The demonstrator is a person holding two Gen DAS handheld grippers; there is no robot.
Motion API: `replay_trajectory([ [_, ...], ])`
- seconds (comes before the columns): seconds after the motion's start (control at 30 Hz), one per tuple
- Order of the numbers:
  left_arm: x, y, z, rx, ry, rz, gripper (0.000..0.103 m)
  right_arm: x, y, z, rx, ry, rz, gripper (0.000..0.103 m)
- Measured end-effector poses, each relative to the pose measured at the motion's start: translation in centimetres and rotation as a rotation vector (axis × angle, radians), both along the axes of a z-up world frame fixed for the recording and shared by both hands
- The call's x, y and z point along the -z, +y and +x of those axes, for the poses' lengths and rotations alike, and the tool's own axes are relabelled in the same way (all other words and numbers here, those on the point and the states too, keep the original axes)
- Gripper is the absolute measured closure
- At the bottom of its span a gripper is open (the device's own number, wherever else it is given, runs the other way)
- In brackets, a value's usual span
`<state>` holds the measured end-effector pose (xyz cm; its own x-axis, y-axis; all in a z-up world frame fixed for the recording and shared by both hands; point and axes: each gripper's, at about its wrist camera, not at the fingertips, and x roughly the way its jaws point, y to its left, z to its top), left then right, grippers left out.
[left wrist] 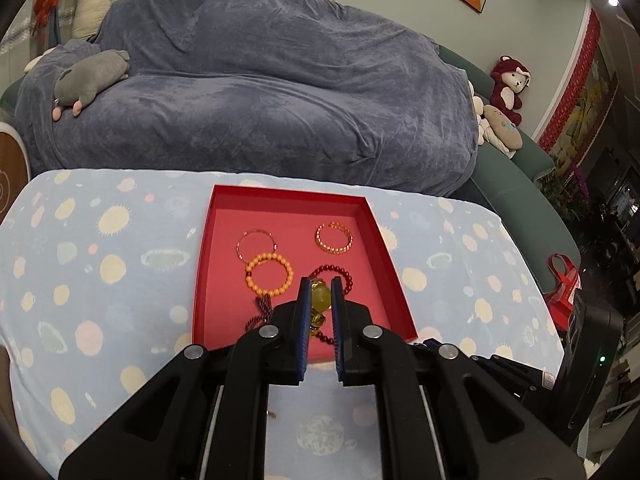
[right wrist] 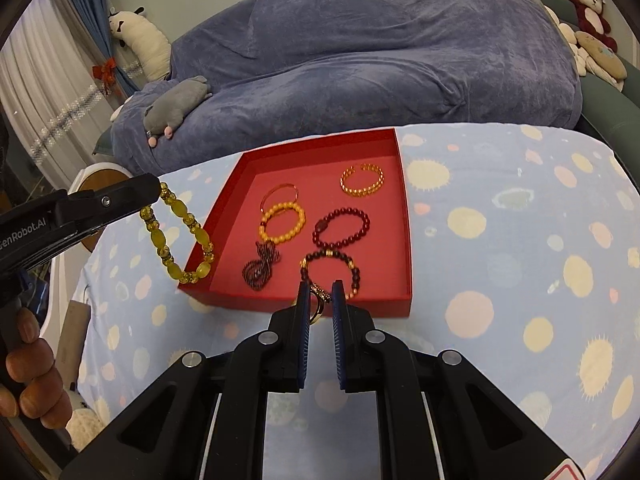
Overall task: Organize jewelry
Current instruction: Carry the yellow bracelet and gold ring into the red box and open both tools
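Beads of yellow glass or stone made up the bracelet (right wrist: 176,236) clamped in the left gripper (left wrist: 320,294), which pinched one fat bead between its pads while the rest of the loop hung free below, drooping just off the near left corner of the red tray (right wrist: 404,216) as the right wrist view showed. It looked fairly heavy for its size, limp on its cord and slick on the bead faces, so a hold across one bead, as here, seemed likely to let it swing; a grip on the cord between beads would probably sit firmer. Its long axis ran downward from the pads, the loop stretched into a narrow oval. The right gripper (right wrist: 320,300) was closed on a thin gold ring (right wrist: 317,307), edge-on between the pads just short of the tray's near wall; light, stiff and smooth, it seemed apt to slip or flick out. Ahead of both tools, the tray on the spotted cloth (right wrist: 520,240) already held several bracelets lying flat.
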<state>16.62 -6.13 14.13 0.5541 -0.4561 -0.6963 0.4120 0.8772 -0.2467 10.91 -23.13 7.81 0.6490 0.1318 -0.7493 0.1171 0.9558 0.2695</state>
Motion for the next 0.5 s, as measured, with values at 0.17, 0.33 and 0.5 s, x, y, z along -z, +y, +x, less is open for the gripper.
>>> replay_trajectory([
  [0.17, 0.7, -1.7, 4.1, 0.006, 0.009, 0.002, 0.093, -0.1, -0.6, 5.0, -0.014, -0.008, -0.003, 0.093],
  [0.33, 2.3, -3.2, 7.4, 0.022, 0.008, 0.028, 0.093, 1.0, -1.2, 9.5, -0.013, 0.01, 0.006, 0.093],
  [0.5, 4.3, -3.6, 10.5, 0.0, 0.026, 0.039, 0.093, 3.1, -1.4, 13.0, -0.02, 0.043, -0.007, 0.093],
])
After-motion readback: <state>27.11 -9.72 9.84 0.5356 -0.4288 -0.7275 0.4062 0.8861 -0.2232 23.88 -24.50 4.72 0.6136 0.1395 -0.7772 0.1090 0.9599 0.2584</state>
